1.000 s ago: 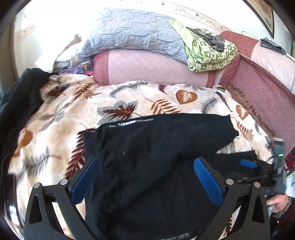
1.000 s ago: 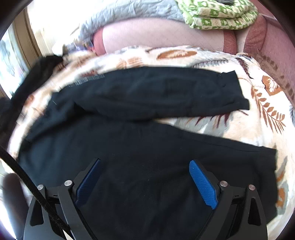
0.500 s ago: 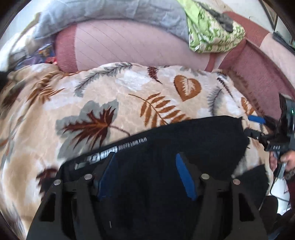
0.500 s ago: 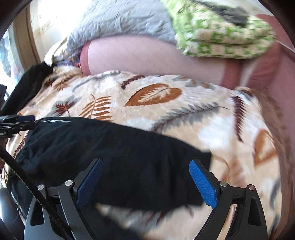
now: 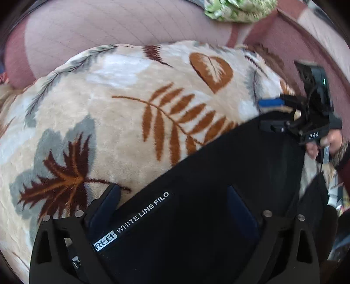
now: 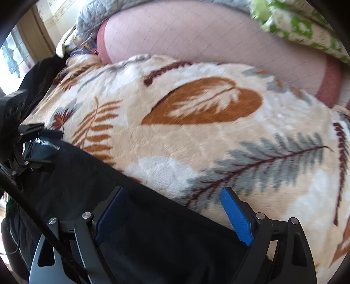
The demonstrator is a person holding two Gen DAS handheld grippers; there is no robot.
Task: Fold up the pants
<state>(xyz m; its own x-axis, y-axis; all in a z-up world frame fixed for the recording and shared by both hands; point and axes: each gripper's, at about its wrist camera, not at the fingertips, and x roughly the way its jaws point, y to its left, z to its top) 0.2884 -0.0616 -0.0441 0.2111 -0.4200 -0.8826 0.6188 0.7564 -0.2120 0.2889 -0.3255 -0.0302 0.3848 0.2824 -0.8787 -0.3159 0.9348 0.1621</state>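
Pants (image 5: 218, 174) lie on blanket (image 5: 109, 109); cushion (image 5: 98, 26) seemingly behind.

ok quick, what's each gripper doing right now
Left gripper: open, fingers straddling the black pants edge.
Right gripper: open, also over the pants edge, not clamped.

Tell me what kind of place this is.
Most likely a living room or bedroom in a home. The black pants lie on a plush leaf-print blanket spread over a pink quilted sofa or daybed, with a grey quilt and folded green bedding piled on its back.
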